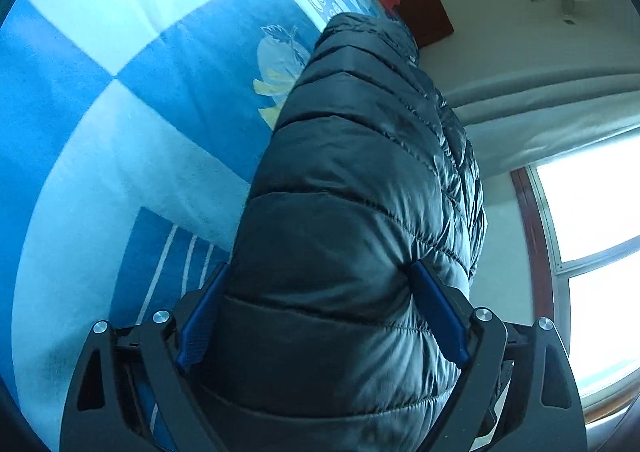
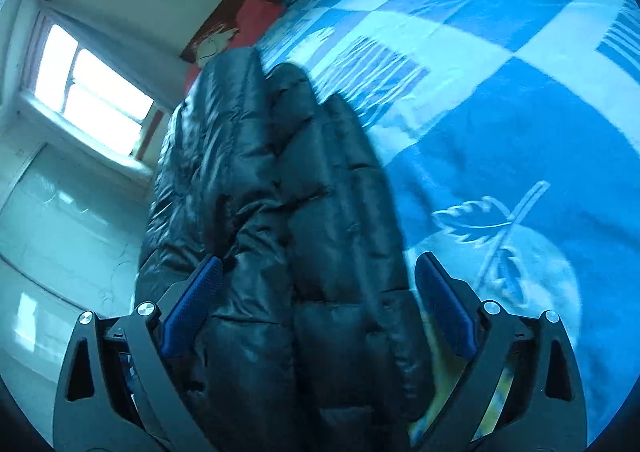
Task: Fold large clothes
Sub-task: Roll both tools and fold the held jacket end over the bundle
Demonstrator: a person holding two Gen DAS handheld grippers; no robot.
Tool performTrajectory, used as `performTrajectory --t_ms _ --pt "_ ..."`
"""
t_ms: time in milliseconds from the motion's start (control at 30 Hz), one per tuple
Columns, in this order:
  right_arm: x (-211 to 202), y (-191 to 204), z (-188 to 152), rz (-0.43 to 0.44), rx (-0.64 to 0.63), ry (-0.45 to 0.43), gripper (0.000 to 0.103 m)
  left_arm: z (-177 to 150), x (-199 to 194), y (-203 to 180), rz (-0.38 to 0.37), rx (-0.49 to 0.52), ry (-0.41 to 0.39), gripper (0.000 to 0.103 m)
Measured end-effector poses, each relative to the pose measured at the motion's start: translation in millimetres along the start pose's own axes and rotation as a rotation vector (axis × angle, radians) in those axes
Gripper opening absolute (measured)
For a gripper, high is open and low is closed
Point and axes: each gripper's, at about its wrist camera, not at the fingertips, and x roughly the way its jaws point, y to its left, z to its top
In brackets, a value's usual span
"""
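My left gripper (image 1: 320, 316) with blue fingers (image 1: 438, 316) clamped on a thick fold of the black puffer jacket (image 1: 360, 171), my right gripper (image 2: 318, 308) fingers (image 2: 192, 308) apart around the jacket's bulk, right one clear of it, jacket lifted beside the blue patterned bed (image 1: 120, 111), window (image 2: 92, 91) behind

You see a blue-and-white patterned bedspread (image 1: 120, 111), a red pillow (image 2: 256, 17) at its far end, and a bright window (image 2: 92, 91).
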Motion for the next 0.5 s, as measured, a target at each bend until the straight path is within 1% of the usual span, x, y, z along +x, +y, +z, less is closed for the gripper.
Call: performTrajectory --t_ms 67,100,133,200,233,333,500 --pt "6 5 0 -0.006 -0.012 0.024 0.091 1 3 -1 0.002 0.006 0.002 0.087" --pt "7 6 1 0.0 -0.012 0.029 0.08 0 4 -3 0.007 0.012 -0.001 0.083" --pt "9 6 1 0.021 -0.008 0.038 0.068 -1 3 -4 0.01 0.017 -0.004 0.082" --pt "9 7 -2 0.048 -0.002 0.036 0.058 -1 0 -4 0.013 0.03 -0.007 0.076" --pt "7 9 -3 0.055 -0.012 0.025 0.052 -1 -1 -5 0.011 0.036 -0.007 0.075" --pt "-1 18 -6 0.087 -0.037 -0.019 0.042 -1 -6 -9 0.008 0.056 -0.012 0.07" --pt "2 43 -7 0.143 -0.079 -0.046 0.039 10 -25 -14 -0.006 0.099 -0.044 0.067"
